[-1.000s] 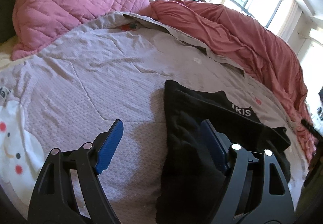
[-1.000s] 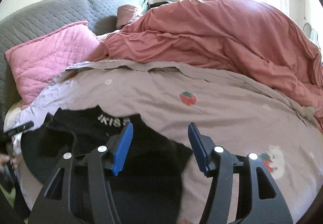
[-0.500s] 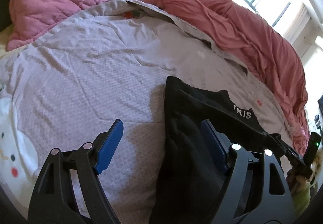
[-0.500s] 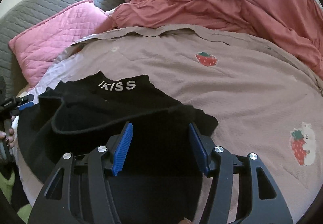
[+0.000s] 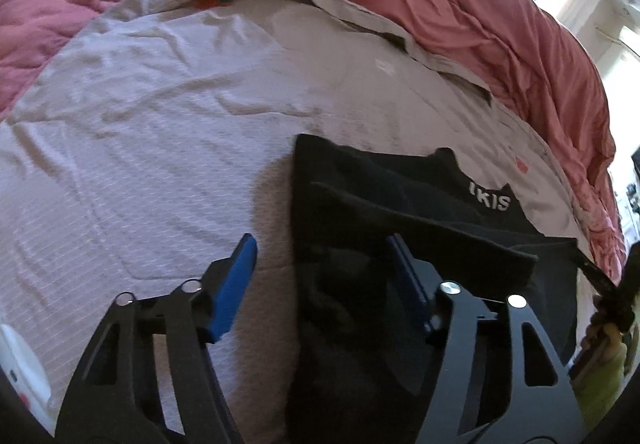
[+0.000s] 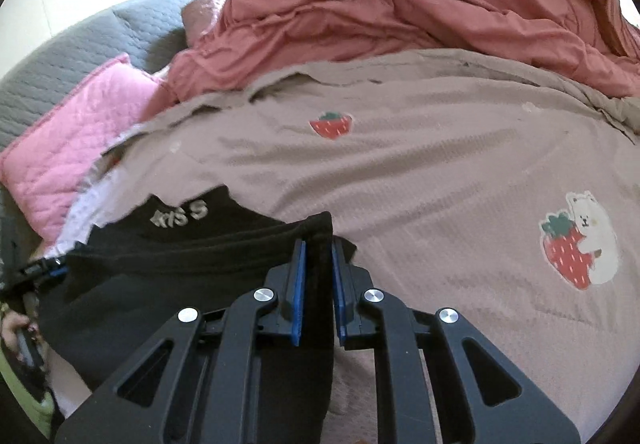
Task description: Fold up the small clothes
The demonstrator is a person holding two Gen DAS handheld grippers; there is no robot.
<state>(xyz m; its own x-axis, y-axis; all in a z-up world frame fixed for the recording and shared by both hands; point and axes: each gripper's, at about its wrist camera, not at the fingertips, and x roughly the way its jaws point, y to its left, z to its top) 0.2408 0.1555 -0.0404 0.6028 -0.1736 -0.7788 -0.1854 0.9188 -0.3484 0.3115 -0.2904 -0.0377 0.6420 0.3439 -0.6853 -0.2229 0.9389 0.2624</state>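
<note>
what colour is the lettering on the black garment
White, on the black garment; the lettering reads clearest in the left wrist view.

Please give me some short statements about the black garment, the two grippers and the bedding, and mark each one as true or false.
1. The right gripper has black cloth between its fingers. True; its fingers are closing on a fold of the black garment.
2. The left gripper is fully shut. False; its fingers are apart and closing, one over the bedspread, the other over the garment.
3. The garment shows white letters. True.
4. The strawberry print is covered by the garment. False; it lies clear of it on the bedspread.
5. The pink pillow lies on top of the garment. False; it lies apart from it, near the headboard.
</note>
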